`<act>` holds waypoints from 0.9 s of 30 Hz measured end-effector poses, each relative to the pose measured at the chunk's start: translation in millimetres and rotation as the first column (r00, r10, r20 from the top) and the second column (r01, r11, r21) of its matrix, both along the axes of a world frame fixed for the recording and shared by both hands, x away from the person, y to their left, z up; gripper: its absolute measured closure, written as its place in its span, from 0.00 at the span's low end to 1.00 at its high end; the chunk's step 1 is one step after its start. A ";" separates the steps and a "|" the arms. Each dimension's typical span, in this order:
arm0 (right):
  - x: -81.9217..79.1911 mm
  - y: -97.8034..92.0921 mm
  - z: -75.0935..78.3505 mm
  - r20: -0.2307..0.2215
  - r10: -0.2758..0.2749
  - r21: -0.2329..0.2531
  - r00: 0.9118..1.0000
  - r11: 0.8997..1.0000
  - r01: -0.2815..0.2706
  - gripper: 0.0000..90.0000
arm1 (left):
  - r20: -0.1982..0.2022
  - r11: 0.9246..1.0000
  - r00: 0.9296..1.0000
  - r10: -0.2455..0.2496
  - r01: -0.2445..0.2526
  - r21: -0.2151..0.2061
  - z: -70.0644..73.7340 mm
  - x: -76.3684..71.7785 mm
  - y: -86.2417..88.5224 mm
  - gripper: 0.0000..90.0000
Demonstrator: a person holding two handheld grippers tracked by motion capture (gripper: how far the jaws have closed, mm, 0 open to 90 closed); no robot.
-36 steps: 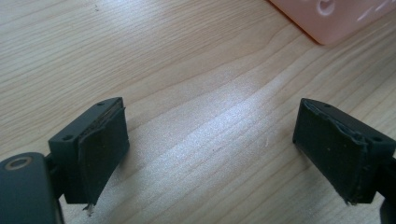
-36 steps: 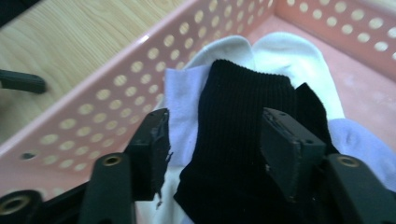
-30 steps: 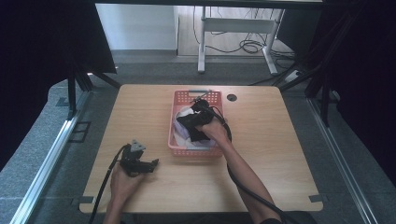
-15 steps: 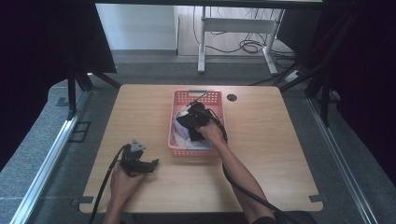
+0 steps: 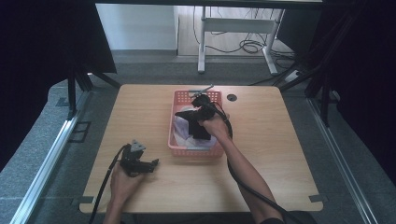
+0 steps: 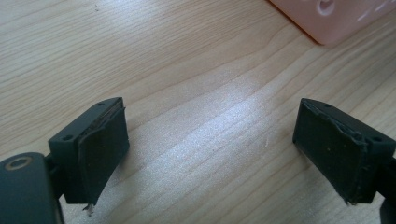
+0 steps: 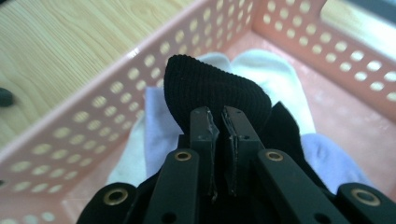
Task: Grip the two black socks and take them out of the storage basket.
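Observation:
A pink perforated basket (image 5: 177,148) stands mid-table and holds white and pale lilac socks (image 5: 181,127). My right gripper (image 5: 187,113) is over the basket, shut on a black sock (image 5: 198,128) that hangs from it. In the right gripper view the jaws pinch a fold of the black sock (image 7: 210,88) above the white socks (image 7: 275,79) and the basket wall (image 7: 93,121). My left gripper (image 5: 154,163) rests low on the table at the front left, open; in the left gripper view bare wood lies between its fingertips (image 6: 105,140), and a basket corner (image 6: 336,18) shows at top right.
The wooden table (image 5: 280,140) has a round black cable hole (image 5: 231,97) behind the basket. A small dark tool (image 5: 201,88) lies at the basket's far rim. Black curtains and metal frame legs surround the table.
My right gripper has shifted slightly left over the basket, lifting the black sock with it. The left gripper has stayed in place.

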State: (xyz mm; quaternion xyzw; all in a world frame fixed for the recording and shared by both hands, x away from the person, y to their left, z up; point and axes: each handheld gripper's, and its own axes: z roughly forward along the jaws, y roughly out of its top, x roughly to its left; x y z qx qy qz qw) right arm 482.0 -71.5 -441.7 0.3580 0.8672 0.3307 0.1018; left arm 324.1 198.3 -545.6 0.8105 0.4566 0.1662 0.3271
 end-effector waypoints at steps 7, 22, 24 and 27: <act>-6.4 -6.4 25.5 0.035 0.010 0.039 0.999 0.999 -0.011 0.92 | 0.000 1.000 1.000 0.000 0.000 0.000 0.0 0.0 0.0 0.11; -21.4 -22.0 68.5 0.094 0.000 0.068 0.996 0.998 -0.006 0.93 | 0.002 1.000 1.000 0.001 -0.001 0.000 0.0 0.1 -0.1 0.11; -23.4 -27.4 72.2 0.100 -0.008 0.075 0.995 0.997 0.000 0.93 | 0.002 1.000 1.000 0.001 -0.001 0.000 0.0 0.1 -0.1 0.11; -26.5 -36.0 77.1 0.111 -0.015 0.077 0.994 0.997 0.006 0.93 | 0.002 1.000 1.000 0.001 -0.001 0.000 0.0 0.2 -0.1 0.11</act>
